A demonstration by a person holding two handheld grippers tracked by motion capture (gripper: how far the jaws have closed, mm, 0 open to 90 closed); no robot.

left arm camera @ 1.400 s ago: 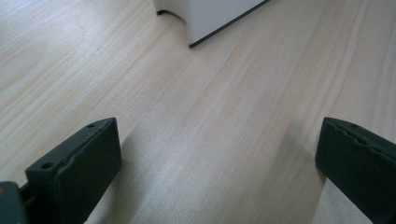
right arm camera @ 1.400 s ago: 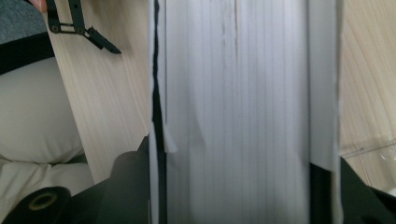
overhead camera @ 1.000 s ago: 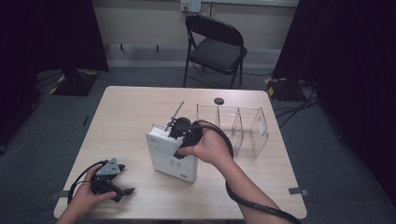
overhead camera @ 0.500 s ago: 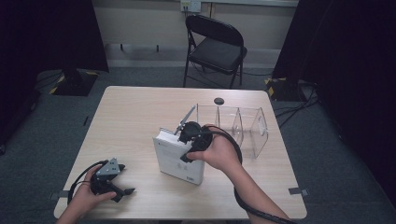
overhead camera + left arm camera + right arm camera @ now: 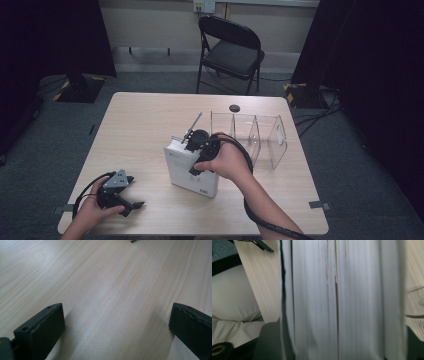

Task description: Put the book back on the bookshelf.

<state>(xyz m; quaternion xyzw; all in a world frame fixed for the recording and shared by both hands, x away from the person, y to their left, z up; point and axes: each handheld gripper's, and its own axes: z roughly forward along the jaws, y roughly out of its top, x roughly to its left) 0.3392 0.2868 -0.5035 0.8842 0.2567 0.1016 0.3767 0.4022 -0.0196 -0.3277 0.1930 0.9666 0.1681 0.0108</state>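
Watching the white book (image 5: 192,167) near the table's (image 5: 140,130) middle, upright on its edge, just left of the clear divided organizer (image 5: 255,137). My right gripper (image 5: 200,145) sits over the book's top edge; its own view looks down along the page edges (image 5: 337,300), one jaw on each side. Its jaws have just been opening, the book between them; I cannot tell if the pads touch it. My left gripper (image 5: 117,192) rests well left of the book, near the table's front edge, jaws spread wide over bare wood, holding nothing.
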